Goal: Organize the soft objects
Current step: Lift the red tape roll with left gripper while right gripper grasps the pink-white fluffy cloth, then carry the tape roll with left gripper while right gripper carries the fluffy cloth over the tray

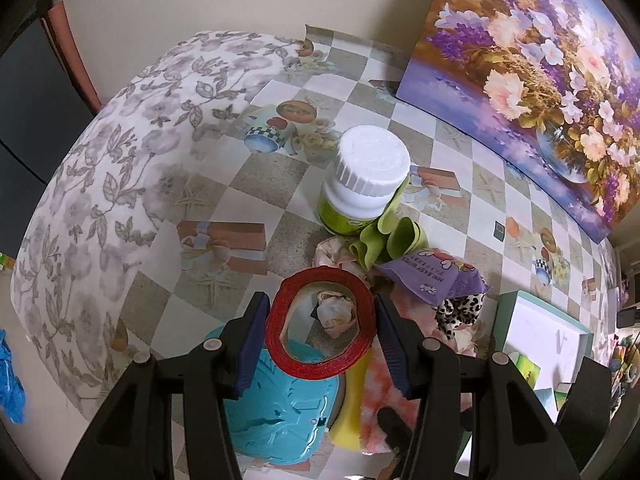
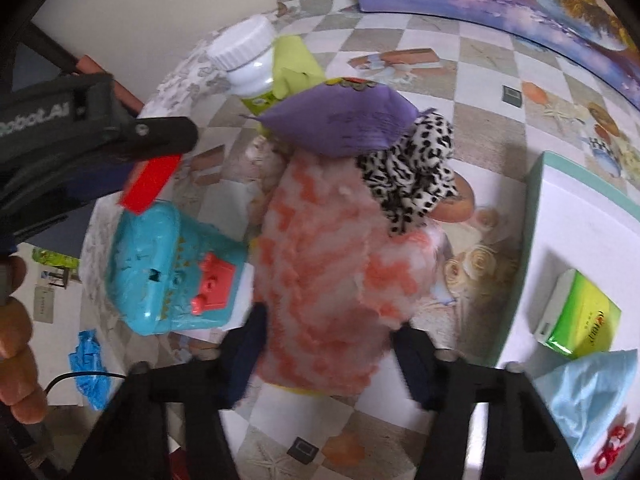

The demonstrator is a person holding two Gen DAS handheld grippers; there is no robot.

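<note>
A fluffy pink-and-white cloth (image 2: 320,264) lies in the middle of the table, and my right gripper (image 2: 332,332) is shut on its near end, both pads pressed into the pile. On its far end rest a leopard-print cloth (image 2: 412,168) and a purple pack of baby wipes (image 2: 340,120). A green cloth (image 1: 384,236) lies crumpled behind them. My left gripper (image 1: 320,316) is shut on a red tape roll (image 1: 320,364), held above a turquoise toy (image 1: 280,400). A yellow sponge (image 1: 348,412) peeks out beside the fluffy cloth (image 1: 380,392).
A white-capped bottle (image 1: 364,176) stands behind the pile. At the right is a white tray with a teal rim (image 2: 560,220) holding a green tissue pack (image 2: 580,316) and a pale blue bag (image 2: 588,396). A flower painting (image 1: 540,60) leans at the back. Blue gloves (image 2: 90,364) lie off the table.
</note>
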